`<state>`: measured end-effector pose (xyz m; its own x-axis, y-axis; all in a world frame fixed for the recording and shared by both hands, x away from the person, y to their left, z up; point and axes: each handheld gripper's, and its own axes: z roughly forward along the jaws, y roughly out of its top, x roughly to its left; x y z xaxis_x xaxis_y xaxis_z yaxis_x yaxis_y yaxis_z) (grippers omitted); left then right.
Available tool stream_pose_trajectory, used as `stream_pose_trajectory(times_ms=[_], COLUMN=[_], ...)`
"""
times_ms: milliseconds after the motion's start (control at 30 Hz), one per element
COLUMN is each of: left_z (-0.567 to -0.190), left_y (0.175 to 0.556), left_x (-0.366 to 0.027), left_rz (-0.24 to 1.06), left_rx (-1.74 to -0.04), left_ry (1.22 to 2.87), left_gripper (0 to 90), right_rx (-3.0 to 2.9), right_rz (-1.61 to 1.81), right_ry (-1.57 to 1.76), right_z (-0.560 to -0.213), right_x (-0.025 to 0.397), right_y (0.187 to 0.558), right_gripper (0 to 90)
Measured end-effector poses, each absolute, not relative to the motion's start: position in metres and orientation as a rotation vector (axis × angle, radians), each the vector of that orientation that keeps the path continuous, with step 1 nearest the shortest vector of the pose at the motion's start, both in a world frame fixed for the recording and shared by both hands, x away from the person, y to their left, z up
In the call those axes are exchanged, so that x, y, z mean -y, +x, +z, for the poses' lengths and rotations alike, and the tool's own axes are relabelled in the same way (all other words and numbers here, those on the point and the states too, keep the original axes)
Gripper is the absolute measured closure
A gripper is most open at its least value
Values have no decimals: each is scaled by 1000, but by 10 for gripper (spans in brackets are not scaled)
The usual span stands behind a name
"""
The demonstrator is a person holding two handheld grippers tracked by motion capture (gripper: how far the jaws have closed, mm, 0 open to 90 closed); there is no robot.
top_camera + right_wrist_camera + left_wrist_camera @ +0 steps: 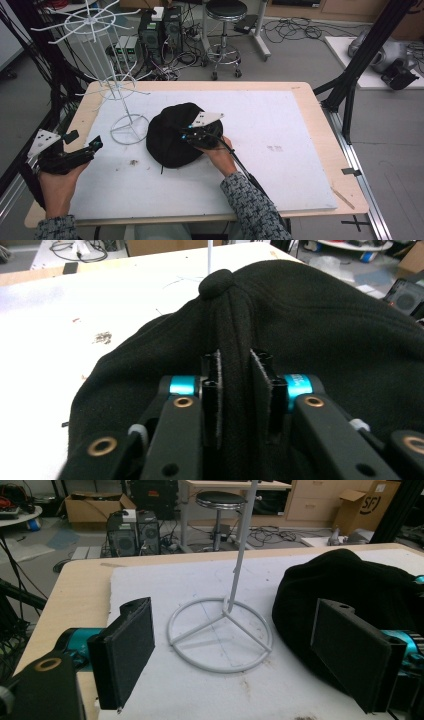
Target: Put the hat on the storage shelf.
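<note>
So the black hat (172, 134) sits on the white board (280, 120) right beside the ring base of the white wire stand (129, 129) — just to the stand's right in the high view. The right gripper (235, 390) has its jaws pinched on a raised fold of the hat's fabric, a little below the button on top (216, 284). The left gripper (235, 645) hangs near the stand's base on the other side — jaws wide apart, holding nothing.
</note>
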<state>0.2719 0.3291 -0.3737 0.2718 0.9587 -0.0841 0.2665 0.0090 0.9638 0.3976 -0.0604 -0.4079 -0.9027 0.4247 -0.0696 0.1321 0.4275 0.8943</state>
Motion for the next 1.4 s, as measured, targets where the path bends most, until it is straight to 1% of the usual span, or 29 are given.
stream_pose_trajectory(times_ms=[467, 767, 1167, 1400], left_z=[-373, -373, -373, -374], left_y=[269, 269, 269, 270], left_x=[-334, -336, -338, -336], left_rz=[832, 831, 830, 827], left_rx=[-1210, -1214, -1221, -1217], left_ry=[1467, 1460, 1455, 1463], left_gripper=[178, 178, 177, 178], right_rx=[-2324, -2243, -2040, -1949], right_rz=[1525, 1597, 1744, 1771], right_ry=[493, 546, 695, 730], right_z=[-398, -386, -357, -341], right_x=[64, 74, 113, 132], right_y=[393, 392, 400, 403], right_gripper=[840, 845, 848, 849])
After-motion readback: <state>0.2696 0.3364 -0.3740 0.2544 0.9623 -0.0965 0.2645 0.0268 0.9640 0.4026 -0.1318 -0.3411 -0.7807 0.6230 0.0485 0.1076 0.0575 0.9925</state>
